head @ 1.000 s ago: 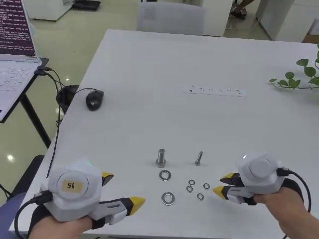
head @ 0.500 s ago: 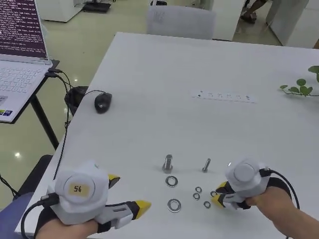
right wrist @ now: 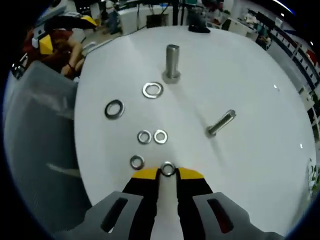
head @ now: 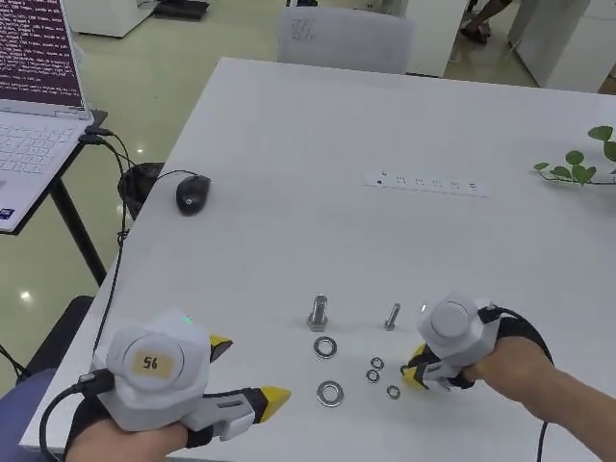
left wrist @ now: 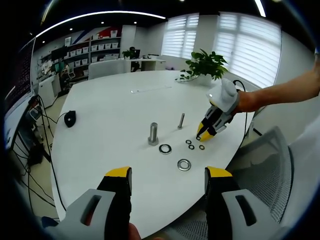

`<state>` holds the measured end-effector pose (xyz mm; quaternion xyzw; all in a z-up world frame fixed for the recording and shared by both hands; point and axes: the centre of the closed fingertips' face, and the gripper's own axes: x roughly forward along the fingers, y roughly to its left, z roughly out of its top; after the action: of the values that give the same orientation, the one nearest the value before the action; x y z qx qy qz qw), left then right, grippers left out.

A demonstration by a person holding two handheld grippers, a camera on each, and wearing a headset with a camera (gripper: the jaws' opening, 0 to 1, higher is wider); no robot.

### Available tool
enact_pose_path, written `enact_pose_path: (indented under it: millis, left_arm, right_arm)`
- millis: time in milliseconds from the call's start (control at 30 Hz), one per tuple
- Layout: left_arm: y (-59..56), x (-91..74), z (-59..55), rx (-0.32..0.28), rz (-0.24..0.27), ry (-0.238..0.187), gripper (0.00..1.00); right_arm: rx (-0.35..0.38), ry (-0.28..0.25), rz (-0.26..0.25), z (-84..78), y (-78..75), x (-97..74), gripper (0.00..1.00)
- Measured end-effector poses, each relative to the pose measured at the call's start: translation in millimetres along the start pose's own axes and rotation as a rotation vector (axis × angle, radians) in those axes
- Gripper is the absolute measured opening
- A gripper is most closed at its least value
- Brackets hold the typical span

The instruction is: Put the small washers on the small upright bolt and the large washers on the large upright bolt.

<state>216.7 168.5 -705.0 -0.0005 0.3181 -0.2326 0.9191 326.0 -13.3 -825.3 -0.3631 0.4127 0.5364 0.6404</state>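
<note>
The large upright bolt (head: 319,311) and the small upright bolt (head: 392,316) stand near the table's front. Two large washers (head: 325,346) (head: 330,393) lie flat before the large bolt. Three small washers (head: 377,364) (head: 372,375) (head: 393,392) lie right of them. My right gripper (head: 414,371) is tipped down at the table just right of that cluster. In its own view the right gripper (right wrist: 168,173) has its jaws nearly together on a fourth small washer (right wrist: 167,169) at the tips. My left gripper (head: 247,369) (left wrist: 169,172) hangs open at the front left, holding nothing.
A black mouse (head: 192,194) with its cable lies at the table's left edge. A white power strip (head: 423,182) sits mid-table farther back. A laptop (head: 29,115) stands off the table to the left, a plant (head: 577,168) at the right edge, a chair (head: 342,38) beyond.
My right gripper has moved left and down to the small washers and its jaws have come together on one. The left gripper has barely moved. The head camera has shifted slightly.
</note>
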Motion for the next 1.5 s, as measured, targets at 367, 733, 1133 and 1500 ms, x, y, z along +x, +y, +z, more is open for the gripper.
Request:
enact_pose_path:
  millis: [367, 733, 1133, 1500]
  left_arm:
    - [3.2, -0.9, 2.1, -0.003, 0.01, -0.006, 0.58]
    - [6.1, -3.5, 1.8, -0.009, 0.019, -0.008, 0.57]
    - [3.7, -1.9, 5.0, 0.0, 0.013, -0.011, 0.57]
    - [1.3, -3.8, 3.6, -0.002, 0.014, -0.012, 0.57]
  right_arm:
    - [0.067, -0.034, -0.001, -0.9, -1.4, -0.6, 0.13]
    - [0.103, -0.068, -0.019, 3.1, -7.7, -9.3, 0.13]
    - [0.06, -0.139, -0.114, 43.9, -49.6, -46.8, 0.13]
    - [-0.052, -0.099, -0.102, 64.4, -61.1, -46.4, 0.13]
